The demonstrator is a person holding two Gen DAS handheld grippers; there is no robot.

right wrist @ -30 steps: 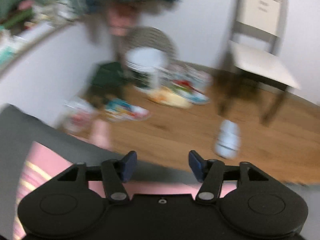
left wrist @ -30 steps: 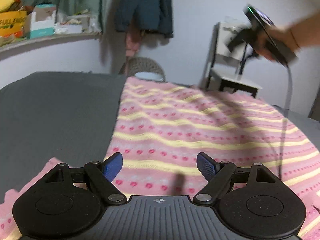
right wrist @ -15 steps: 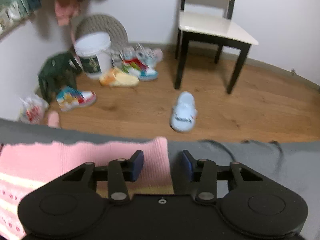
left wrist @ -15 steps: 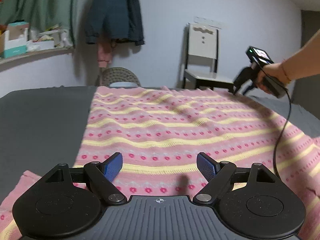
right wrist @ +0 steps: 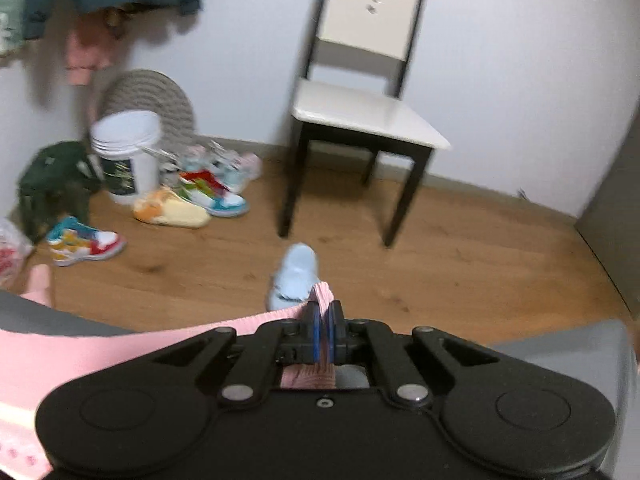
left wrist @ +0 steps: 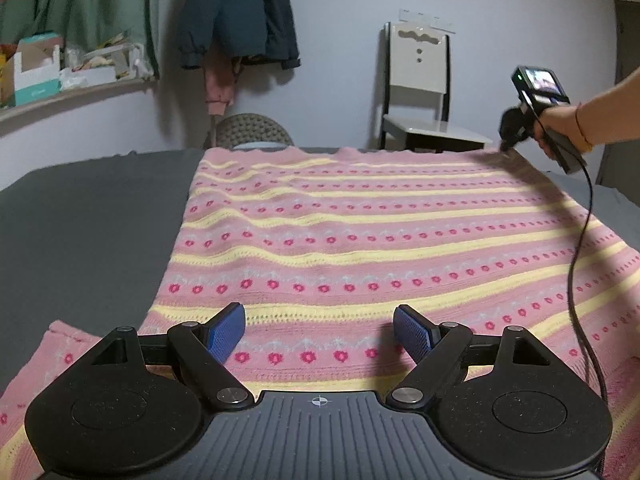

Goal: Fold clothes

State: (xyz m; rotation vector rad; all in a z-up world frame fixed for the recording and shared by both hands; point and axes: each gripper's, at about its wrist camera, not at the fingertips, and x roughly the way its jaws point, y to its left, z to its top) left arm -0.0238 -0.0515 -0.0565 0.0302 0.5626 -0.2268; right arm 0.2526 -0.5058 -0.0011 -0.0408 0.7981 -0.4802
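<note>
A pink knitted garment [left wrist: 360, 240] with yellow stripes and red dots lies spread flat on the grey table [left wrist: 80, 220]. My left gripper [left wrist: 319, 330] hovers open just above its near edge, nothing between the blue pads. In the left wrist view my right gripper [left wrist: 506, 146] sits at the garment's far right corner, held by a person's hand [left wrist: 560, 128]. In the right wrist view the right gripper [right wrist: 322, 316] is shut on that pink corner [right wrist: 322, 294], which pokes up between the pads.
A white chair [right wrist: 360, 112] stands on the wooden floor beyond the table's far edge. Several shoes [right wrist: 192, 200], a white bucket [right wrist: 128, 152] and a blue slipper [right wrist: 294, 280] lie on the floor. A black cable [left wrist: 576, 264] trails across the garment's right side.
My right gripper came down to the far right corner and closed on the pink fabric. The left gripper's view swung to face the garment squarely; it stays open.
</note>
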